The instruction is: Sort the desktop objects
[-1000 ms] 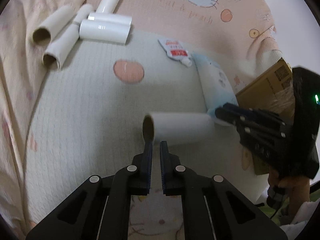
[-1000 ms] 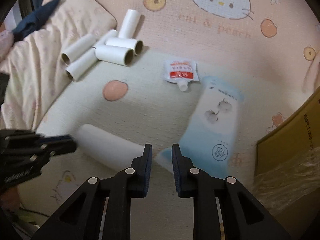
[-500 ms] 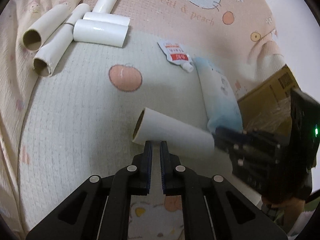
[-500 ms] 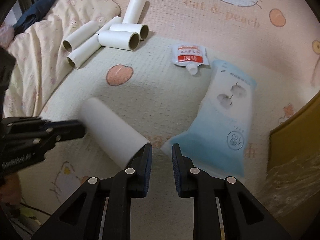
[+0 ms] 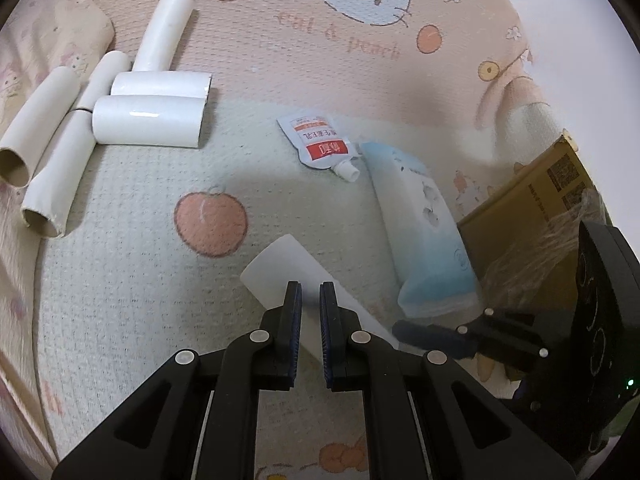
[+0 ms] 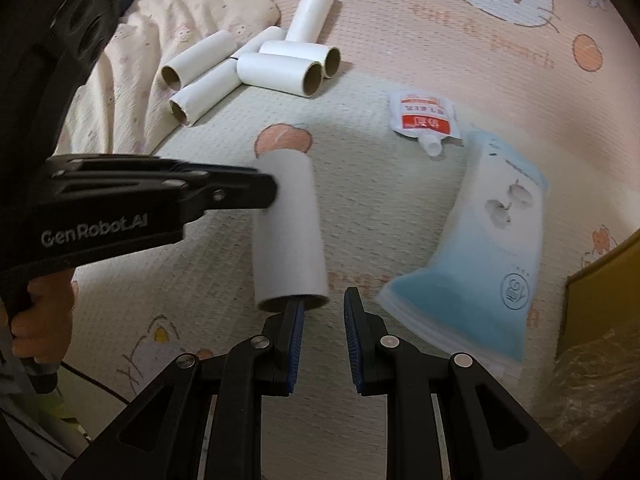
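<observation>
A white paper roll [image 5: 272, 268] [image 6: 288, 232] lies on the bed mat, pointing away from my right gripper [image 6: 323, 298]. That gripper's jaws stand close together with nothing pinched, and its left finger [image 6: 294, 320] sits at the mouth of the roll's near end. My left gripper [image 5: 310, 292] has its jaws almost together and empty, with the tips against the roll's side near its far end. Seen from the right wrist, the left gripper [image 6: 272, 192] comes in from the left. Several more rolls [image 5: 148, 120] [image 6: 276, 68] are piled at the back left.
A red-and-white spout pouch [image 5: 320, 146] [image 6: 424, 118] and a blue refill pouch [image 5: 424, 232] [image 6: 480, 240] lie right of the roll. A cardboard box [image 5: 532, 216] [image 6: 600, 280] stands at the right edge. A person's hand [image 6: 40, 308] holds the left gripper.
The roll has swung from lying crosswise to pointing away from the right gripper. The left gripper's tips moved with its far end toward the peach print, while the near end stayed at the right finger.
</observation>
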Action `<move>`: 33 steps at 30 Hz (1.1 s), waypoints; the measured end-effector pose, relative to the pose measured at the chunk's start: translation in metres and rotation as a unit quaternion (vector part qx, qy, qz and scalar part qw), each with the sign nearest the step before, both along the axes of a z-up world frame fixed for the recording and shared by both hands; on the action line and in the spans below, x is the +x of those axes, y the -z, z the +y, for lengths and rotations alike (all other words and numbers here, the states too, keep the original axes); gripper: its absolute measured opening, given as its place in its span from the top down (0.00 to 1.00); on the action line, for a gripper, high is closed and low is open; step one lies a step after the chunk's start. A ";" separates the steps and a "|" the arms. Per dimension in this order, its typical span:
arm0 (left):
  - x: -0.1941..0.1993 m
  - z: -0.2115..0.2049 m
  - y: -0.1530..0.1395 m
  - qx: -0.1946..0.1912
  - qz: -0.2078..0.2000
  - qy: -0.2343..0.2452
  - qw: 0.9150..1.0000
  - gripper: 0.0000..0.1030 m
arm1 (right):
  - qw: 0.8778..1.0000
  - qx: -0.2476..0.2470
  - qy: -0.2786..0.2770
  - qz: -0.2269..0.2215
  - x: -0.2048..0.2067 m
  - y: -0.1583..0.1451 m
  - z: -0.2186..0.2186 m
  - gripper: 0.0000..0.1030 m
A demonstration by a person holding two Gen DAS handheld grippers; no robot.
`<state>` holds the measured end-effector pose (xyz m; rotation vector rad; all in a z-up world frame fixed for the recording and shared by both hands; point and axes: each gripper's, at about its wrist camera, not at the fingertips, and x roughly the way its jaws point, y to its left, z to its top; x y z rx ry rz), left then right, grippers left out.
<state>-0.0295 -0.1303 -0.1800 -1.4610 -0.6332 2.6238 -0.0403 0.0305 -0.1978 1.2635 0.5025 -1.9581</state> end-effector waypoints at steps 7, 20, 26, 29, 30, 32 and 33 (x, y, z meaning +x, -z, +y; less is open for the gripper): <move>0.002 -0.004 0.000 0.016 -0.004 -0.007 1.000 0.91 | 1.000 -0.005 -0.001 0.000 -0.004 -0.002 0.003 0.83; 0.007 -0.038 0.015 0.142 -0.013 -0.069 0.987 0.62 | 0.996 -0.068 0.046 -0.031 -0.031 -0.017 0.008 0.82; -0.004 -0.050 0.028 0.201 -0.028 -0.094 0.975 0.52 | 1.000 -0.016 -0.010 -0.002 -0.019 -0.019 0.003 0.82; -0.010 -0.047 0.036 0.199 -0.050 -0.092 0.974 0.52 | 1.000 0.011 -0.017 -0.002 -0.020 -0.015 0.006 0.82; -0.013 -0.044 0.039 0.180 -0.064 -0.083 0.978 0.49 | 1.000 0.014 -0.018 -0.002 -0.021 -0.014 0.008 0.82; -0.014 -0.040 0.039 0.178 -0.058 -0.069 0.980 0.50 | 1.000 0.021 -0.020 0.001 -0.021 -0.015 0.014 0.82; -0.014 -0.039 0.038 0.175 -0.053 -0.069 0.981 0.52 | 1.000 0.022 -0.019 0.000 -0.022 -0.016 0.016 0.82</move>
